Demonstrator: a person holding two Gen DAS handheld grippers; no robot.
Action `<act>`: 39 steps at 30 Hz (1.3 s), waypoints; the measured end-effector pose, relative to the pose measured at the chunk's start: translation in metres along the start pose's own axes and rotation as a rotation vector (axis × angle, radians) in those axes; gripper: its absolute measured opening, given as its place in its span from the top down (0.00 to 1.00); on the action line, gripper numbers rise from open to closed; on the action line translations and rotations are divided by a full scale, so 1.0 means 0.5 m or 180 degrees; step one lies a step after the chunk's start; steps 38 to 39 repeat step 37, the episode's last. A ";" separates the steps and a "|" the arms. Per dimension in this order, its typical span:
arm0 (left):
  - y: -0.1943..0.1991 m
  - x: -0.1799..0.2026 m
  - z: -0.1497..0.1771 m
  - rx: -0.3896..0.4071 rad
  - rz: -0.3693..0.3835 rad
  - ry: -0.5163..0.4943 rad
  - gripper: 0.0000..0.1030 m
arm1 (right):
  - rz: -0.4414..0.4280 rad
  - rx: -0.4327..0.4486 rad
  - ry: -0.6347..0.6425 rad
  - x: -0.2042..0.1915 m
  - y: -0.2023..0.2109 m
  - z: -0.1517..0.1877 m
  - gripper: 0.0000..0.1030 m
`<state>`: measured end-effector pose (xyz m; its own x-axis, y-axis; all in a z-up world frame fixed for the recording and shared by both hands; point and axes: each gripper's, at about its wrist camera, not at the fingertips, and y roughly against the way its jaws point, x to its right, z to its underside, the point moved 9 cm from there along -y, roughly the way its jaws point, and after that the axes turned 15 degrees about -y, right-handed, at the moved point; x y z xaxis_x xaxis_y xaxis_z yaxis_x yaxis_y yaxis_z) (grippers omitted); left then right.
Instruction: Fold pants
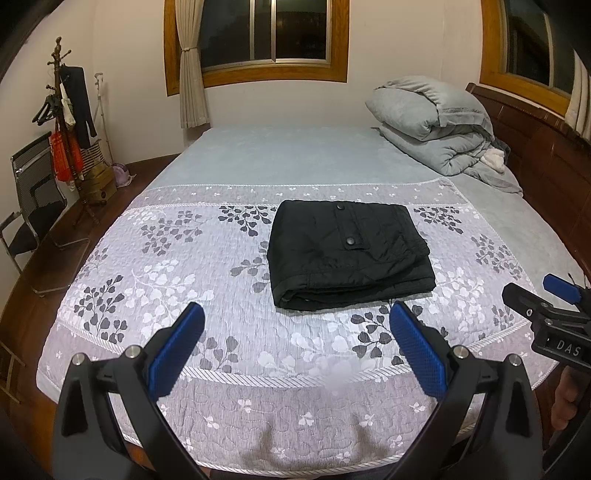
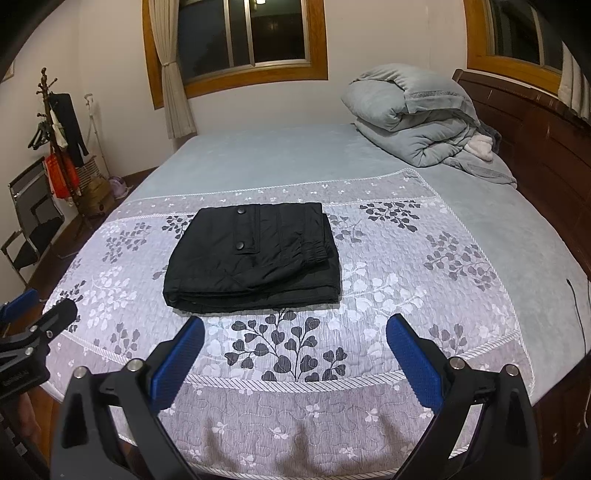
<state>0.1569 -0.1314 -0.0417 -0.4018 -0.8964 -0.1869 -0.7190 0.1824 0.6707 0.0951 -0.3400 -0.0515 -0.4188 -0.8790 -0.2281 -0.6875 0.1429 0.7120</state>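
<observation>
Black pants (image 1: 349,253) lie folded into a compact rectangle on the floral bedspread (image 1: 155,258), snap buttons facing up. They also show in the right wrist view (image 2: 255,258). My left gripper (image 1: 295,325) is open and empty, held above the bedspread just short of the pants' near edge. My right gripper (image 2: 295,332) is open and empty, also short of the pants and a little to their right. The right gripper also shows at the right edge of the left wrist view (image 1: 543,295). The left gripper shows at the left edge of the right wrist view (image 2: 33,314).
A folded grey duvet (image 1: 436,125) lies at the bed's far right by the wooden headboard (image 1: 546,158). A coat rack (image 1: 62,110) and a black chair (image 1: 33,206) stand on the floor at the left. Windows (image 1: 264,33) are on the far wall.
</observation>
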 end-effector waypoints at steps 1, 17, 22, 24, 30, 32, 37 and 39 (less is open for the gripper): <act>-0.001 0.000 0.001 -0.0001 -0.0003 -0.0001 0.03 | -0.0001 -0.0003 0.0000 0.000 0.000 0.000 0.04; -0.009 0.001 0.003 0.0015 0.0032 0.0012 0.03 | 0.0014 -0.0056 0.0012 0.000 -0.015 0.006 0.04; -0.012 0.001 0.004 0.0030 0.0013 -0.0014 0.03 | 0.0017 -0.0064 0.0015 -0.002 -0.017 0.006 0.04; -0.013 0.000 0.002 0.0039 0.0018 -0.0014 0.03 | 0.0020 -0.0068 0.0012 -0.002 -0.018 0.007 0.04; -0.017 0.002 -0.002 0.0014 0.0039 -0.0033 0.03 | 0.0016 -0.0079 0.0000 0.000 -0.021 0.008 0.04; -0.019 0.002 -0.001 -0.0008 0.0041 -0.0020 0.03 | 0.0011 -0.0079 -0.0006 0.001 -0.022 0.009 0.04; -0.021 0.003 -0.001 -0.0027 0.0068 -0.0002 0.03 | 0.0018 -0.0089 -0.0020 0.005 -0.025 0.010 0.04; -0.021 0.003 -0.001 -0.0027 0.0068 -0.0002 0.03 | 0.0018 -0.0089 -0.0020 0.005 -0.025 0.010 0.04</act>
